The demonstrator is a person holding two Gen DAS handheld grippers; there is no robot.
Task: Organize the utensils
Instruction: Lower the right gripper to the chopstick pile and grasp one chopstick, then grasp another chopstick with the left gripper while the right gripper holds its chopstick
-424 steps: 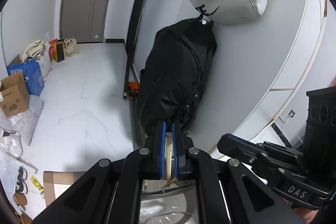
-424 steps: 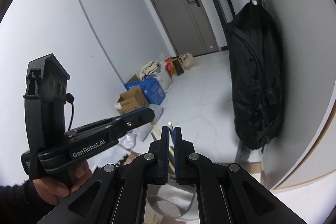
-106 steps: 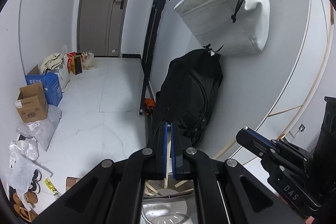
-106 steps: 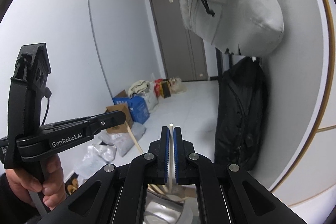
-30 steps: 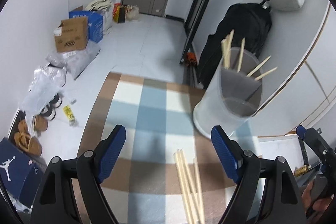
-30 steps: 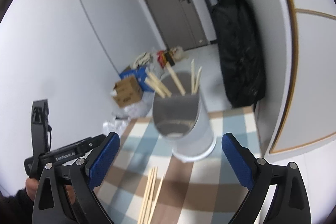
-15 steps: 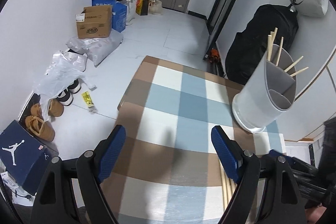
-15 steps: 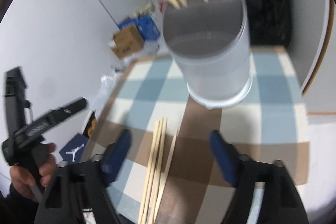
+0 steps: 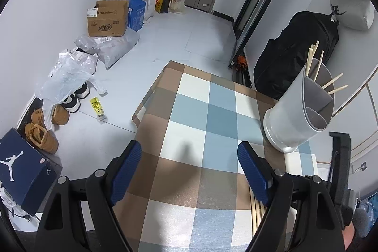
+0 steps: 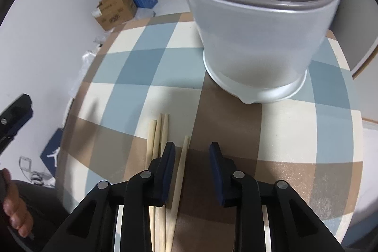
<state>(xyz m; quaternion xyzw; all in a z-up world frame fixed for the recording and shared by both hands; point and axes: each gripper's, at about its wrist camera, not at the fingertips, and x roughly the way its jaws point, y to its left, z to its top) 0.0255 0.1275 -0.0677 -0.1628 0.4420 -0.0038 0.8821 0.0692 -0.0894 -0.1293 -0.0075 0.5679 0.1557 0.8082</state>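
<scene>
Chopstick pickup beside the divided holder (image 10: 259,23)

Right gripper (image 10: 192,152) jaws are closing astride one loose chopstick (image 10: 180,171), not yet pinched; left gripper (image 9: 189,169) is held wide, empty.

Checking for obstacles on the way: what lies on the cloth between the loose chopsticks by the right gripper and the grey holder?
Nothing: in the right wrist view, only bare checked cloth separates the chopsticks from the holder.
</scene>
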